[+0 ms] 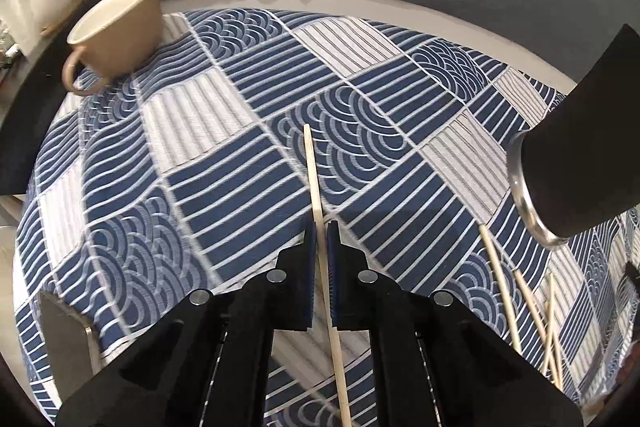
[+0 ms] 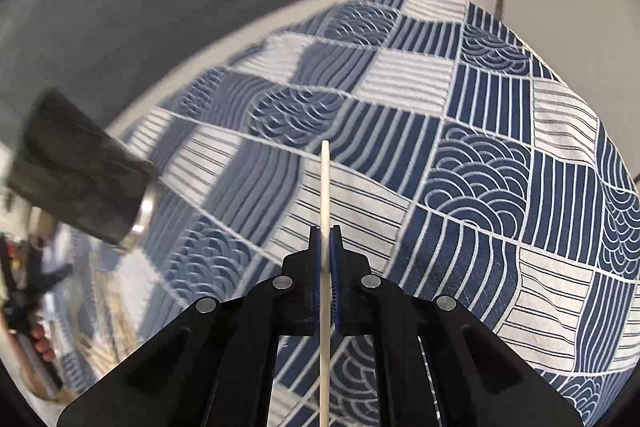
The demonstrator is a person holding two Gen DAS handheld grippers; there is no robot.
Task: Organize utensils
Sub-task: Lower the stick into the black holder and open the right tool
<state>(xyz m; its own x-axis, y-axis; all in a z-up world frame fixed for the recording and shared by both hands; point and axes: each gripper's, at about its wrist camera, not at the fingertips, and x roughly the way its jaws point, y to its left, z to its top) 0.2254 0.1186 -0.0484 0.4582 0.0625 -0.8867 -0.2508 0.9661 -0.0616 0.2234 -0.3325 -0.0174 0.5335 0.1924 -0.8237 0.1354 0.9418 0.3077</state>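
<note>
Chopsticks are being gathered: the left tongs (image 1: 320, 227) clamp one chopstick (image 1: 314, 179), the right tongs (image 2: 326, 233) clamp another chopstick (image 2: 325, 183), loose chopsticks (image 1: 520, 291) lie at four o'clock on the surface (image 1: 224, 155); next, likely carrying both toward the black cup (image 1: 580, 155)

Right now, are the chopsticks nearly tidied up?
Not yet. Nothing visibly sits in the black tumbler. The left gripper and right gripper each pinch one chopstick. Several loose chopsticks lie on the tablecloth.
</note>
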